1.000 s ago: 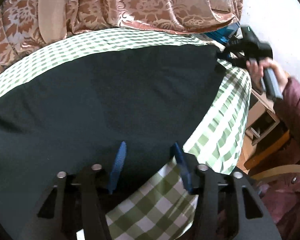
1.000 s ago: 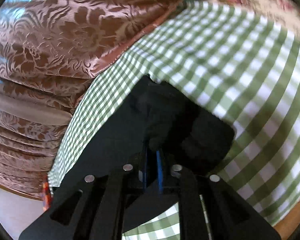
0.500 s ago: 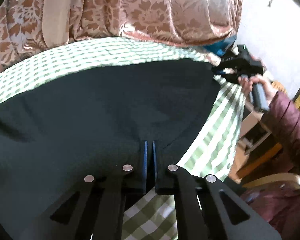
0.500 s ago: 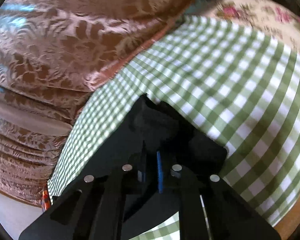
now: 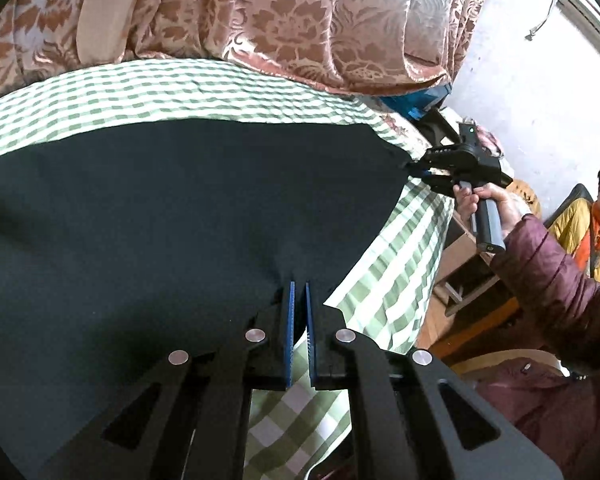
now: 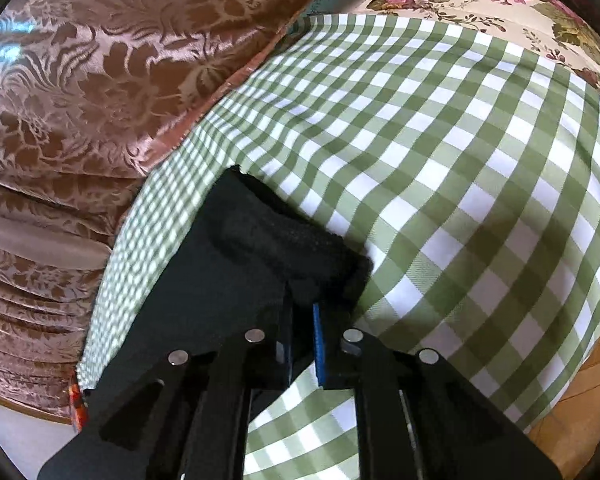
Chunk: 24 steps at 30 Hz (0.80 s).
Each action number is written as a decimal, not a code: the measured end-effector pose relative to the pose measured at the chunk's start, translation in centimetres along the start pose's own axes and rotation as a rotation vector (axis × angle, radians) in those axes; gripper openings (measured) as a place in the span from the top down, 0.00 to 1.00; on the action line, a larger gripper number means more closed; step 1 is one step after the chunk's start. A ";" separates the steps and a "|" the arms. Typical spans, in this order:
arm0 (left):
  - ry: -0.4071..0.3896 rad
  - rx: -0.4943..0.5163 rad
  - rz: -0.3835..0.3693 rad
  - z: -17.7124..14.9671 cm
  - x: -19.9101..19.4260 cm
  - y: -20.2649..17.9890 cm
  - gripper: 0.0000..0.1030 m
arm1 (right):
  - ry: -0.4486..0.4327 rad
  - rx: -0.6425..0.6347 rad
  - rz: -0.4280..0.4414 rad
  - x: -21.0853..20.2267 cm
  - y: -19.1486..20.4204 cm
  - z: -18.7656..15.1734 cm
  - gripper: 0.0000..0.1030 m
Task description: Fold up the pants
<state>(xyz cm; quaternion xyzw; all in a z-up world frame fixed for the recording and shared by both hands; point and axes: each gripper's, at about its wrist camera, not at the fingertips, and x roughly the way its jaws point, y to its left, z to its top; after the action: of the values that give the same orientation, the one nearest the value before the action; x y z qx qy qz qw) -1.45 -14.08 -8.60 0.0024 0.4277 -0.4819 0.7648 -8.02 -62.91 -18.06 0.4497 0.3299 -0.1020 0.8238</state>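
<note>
Pants (image 5: 180, 220) lie spread on the checked cloth (image 5: 396, 280); in the left view, the left gripper (image 5: 299, 292), open a second ago, now pinches their near edge. Right view: right gripper (image 6: 300, 312) clamps their corner, so lifting can start.

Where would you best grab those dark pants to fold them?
At the near edge, at its two corners, coming in low from the table's front. The pants lie flat on the checked cloth, so only the edge offers a pinch; both claws, left and right, grip there.
</note>
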 end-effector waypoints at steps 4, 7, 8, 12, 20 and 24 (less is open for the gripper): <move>0.016 -0.017 -0.005 -0.2 0.3 0.4 0.95 | -0.001 0.004 -0.024 -0.4 0.0 0.0 0.87; 0.002 -0.064 -0.042 -0.1 -0.7 0.7 0.78 | -0.051 -0.074 -0.136 -2.0 1.4 -0.1 0.68; -0.012 -0.068 -0.041 -0.1 -1.2 0.7 0.73 | -0.079 -0.115 -0.202 -2.5 2.0 -0.3 0.61; -0.076 -0.115 -0.046 -0.2 -3.6 1.7 0.70 | -0.165 -0.282 -0.330 -4.0 5.6 -1.0 0.56; -0.165 -0.256 0.144 -1.0 -6.6 5.8 0.70 | -0.152 -0.297 -0.228 -2.7 9.6 -2.2 0.57; -0.173 -0.282 0.166 -1.7 -7.4 6.9 0.70 | -0.031 -0.381 -0.120 -0.4 12.1 -4.3 0.58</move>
<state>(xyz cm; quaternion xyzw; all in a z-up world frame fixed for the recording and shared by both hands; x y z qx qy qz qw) 1.29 -4.23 -7.72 -0.1110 0.4222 -0.3506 0.8286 -4.63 -52.56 -11.34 0.2636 0.3569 -0.0935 0.8913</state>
